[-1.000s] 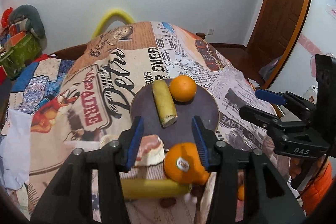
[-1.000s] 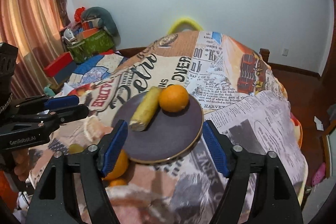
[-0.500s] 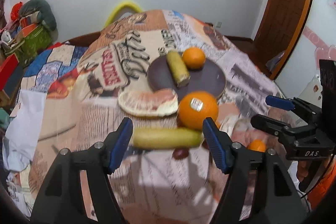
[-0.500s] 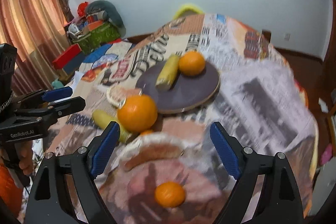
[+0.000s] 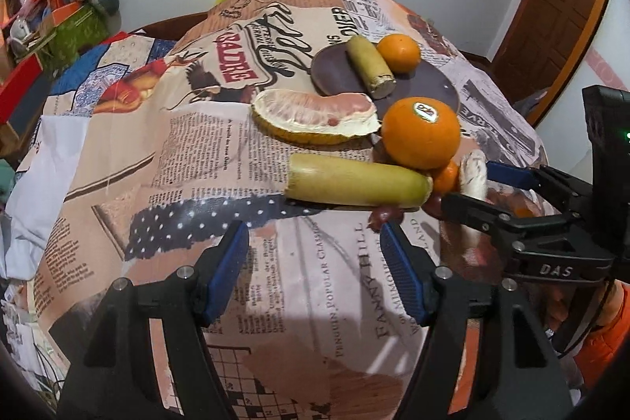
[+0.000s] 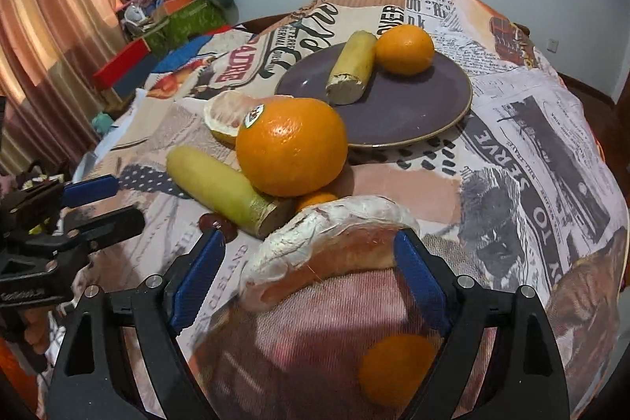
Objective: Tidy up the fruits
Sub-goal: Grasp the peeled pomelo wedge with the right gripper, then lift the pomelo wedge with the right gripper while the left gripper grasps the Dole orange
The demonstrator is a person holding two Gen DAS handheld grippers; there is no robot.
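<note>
Here, the left gripper [image 5: 315,268] hung with its jaws moderately apart and empty above the newsprint tablecloth [image 5: 323,302], short of the long sugarcane piece [image 5: 354,184]. Beyond it lay a pomelo rind [image 5: 315,121] and the stickered orange [image 5: 421,132]. Farther back, the purple plate [image 6: 413,113] held a short sugarcane piece [image 6: 350,67] and another orange [image 6: 405,50]. The right gripper [image 6: 309,278] stood wide open, holding nothing, straddling a pomelo wedge [image 6: 327,250] near a small orange [image 6: 393,372].

My right gripper [image 6: 311,276] stands wide over a pomelo piece [image 6: 327,247], pads clear of it. Beyond, a stickered orange [image 6: 291,146] leans on a yellow stick [image 6: 224,191]; the plate [image 6: 413,105] carries another stick and orange.
</note>
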